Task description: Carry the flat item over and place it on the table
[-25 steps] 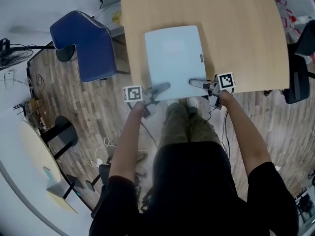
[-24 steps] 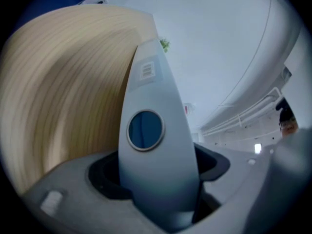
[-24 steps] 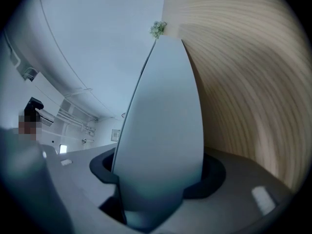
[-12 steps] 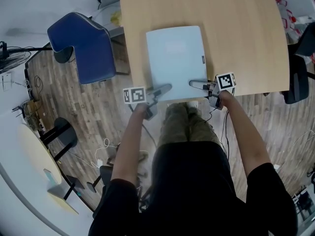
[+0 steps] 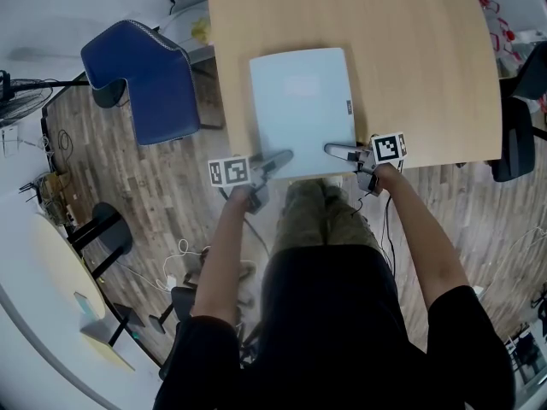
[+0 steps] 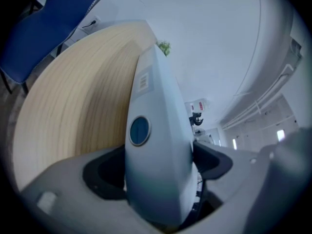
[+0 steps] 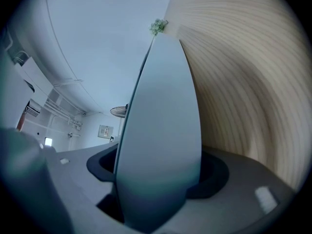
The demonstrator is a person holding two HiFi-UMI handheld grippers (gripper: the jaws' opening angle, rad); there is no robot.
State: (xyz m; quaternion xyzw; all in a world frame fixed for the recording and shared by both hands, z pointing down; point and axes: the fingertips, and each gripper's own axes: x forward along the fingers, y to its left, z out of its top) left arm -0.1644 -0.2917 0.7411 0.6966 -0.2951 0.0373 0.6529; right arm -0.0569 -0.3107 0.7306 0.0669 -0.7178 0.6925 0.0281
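The flat item [image 5: 301, 109], a pale blue-white slab, lies on the light wooden table [image 5: 427, 58], and its near edge overhangs the table's front edge. My left gripper [image 5: 285, 155] is at the slab's near left corner. My right gripper [image 5: 330, 149] is at its near right corner. In the left gripper view the item [image 6: 156, 130] stands edge-on between the two dark pads [image 6: 102, 174], and the jaws have just been opening. The right gripper view shows the item [image 7: 161, 130] between the pads [image 7: 214, 172] the same way, jaws also just opening. Neither grip looks tight.
A blue chair [image 5: 145, 75] stands left of the table. A black office chair [image 5: 517, 135] stands at its right end. A round white table [image 5: 43, 272] and loose cables [image 5: 184, 259] occupy the wooden floor at the lower left. The table top [image 6: 73, 106] stretches beyond the item.
The item stays flat on the table in all three frames, with both grippers at its near edge. Apart from a slight shift of the view, nothing clearly moves.
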